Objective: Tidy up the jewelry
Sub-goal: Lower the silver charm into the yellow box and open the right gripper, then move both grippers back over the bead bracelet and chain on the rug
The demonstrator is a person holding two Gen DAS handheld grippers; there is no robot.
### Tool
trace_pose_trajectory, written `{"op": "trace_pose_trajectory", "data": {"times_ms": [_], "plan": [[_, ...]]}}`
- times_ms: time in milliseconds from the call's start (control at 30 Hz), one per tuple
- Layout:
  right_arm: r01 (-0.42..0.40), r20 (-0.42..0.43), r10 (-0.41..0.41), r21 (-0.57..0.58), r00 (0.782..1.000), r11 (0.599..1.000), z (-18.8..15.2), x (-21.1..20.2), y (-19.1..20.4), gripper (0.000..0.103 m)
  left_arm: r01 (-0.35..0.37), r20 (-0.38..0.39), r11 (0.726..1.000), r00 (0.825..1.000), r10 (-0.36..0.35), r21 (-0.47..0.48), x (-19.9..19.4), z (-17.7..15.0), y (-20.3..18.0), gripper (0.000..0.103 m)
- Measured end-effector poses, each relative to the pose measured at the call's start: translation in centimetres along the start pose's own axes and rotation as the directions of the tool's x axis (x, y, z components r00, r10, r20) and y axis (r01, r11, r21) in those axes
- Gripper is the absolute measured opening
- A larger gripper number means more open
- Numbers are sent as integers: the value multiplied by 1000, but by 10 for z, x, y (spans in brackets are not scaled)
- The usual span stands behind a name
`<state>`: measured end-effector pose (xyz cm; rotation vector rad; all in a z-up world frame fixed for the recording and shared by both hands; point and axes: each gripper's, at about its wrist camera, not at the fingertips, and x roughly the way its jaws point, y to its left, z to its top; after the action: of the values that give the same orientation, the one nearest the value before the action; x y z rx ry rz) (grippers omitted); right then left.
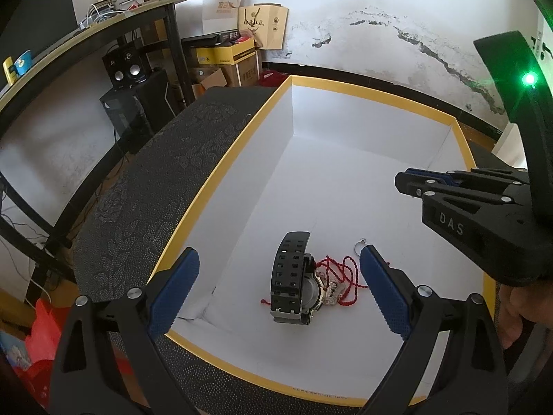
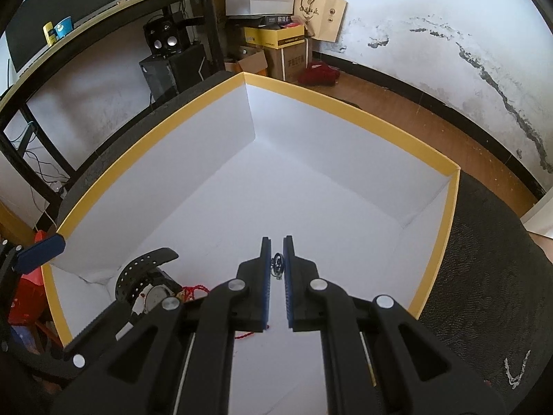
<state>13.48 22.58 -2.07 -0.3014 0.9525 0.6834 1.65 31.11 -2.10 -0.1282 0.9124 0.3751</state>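
Observation:
A white box with a yellow rim [image 1: 221, 162] holds a black watch [image 1: 293, 276], a red cord with a silver pendant [image 1: 337, 276] and a small silver ring [image 1: 361, 243]. My left gripper [image 1: 280, 269] is open above the watch and empty. My right gripper [image 1: 401, 181] hovers over the box to the right. In the right wrist view the box rim [image 2: 345, 105] frames the right gripper [image 2: 275, 245], whose fingers stand close around a small dark ring [image 2: 277, 266], with slim gaps showing. The watch [image 2: 145, 276] lies at lower left there.
The box sits on a black patterned cloth [image 1: 138, 200]. A silver chain [image 2: 516, 371] lies on the cloth right of the box. A desk [image 1: 86, 34], speakers [image 1: 126, 67] and cardboard boxes [image 1: 228, 58] stand behind at left.

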Motion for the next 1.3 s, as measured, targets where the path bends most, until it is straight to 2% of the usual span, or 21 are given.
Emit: {"op": "trace_pose_trajectory", "data": {"times_ms": [233,267,300,333,367,433,600,900,1000,1067,1300], "plan": [[-12,13,12,10,1000,1000,5,-2,0,8,1,-2,1000,1000,-1,6,0,0,-1,92],[-17,16,17,17,1000,1000,6,-3,-1,14,2,0,1000,1000,-2,6,-1,0,-1,92],[-23,21,23,23,1000,999,6,-4,-3,26,2,1,1000,1000,-2,7,-1,0,-1,92],[-33,30,32,27,999,999,5,-6,-4,64,3,2,1000,1000,-3,7,-2,0,-1,92],[-42,45,41,29,998,999,4,-9,-6,95,3,4,1000,1000,-3,7,-2,0,-2,92],[-67,80,64,27,995,997,5,-17,-6,97,5,6,1000,1000,-5,8,-3,0,-3,92],[-54,101,52,19,994,998,9,-29,-7,97,9,12,1000,1000,-10,9,-5,1,-4,92],[25,162,-34,56,986,998,2,-82,-28,97,37,33,999,999,-37,18,-14,5,-16,92],[30,150,-42,81,988,996,-11,-104,-45,97,47,44,999,998,-48,26,-19,6,-23,92],[31,155,-48,113,987,993,-25,-122,-61,97,50,58,998,997,-52,33,-23,6,-29,95],[99,174,-149,270,973,958,-90,-182,-134,97,100,86,991,990,-108,94,-42,3,-72,96]]}}
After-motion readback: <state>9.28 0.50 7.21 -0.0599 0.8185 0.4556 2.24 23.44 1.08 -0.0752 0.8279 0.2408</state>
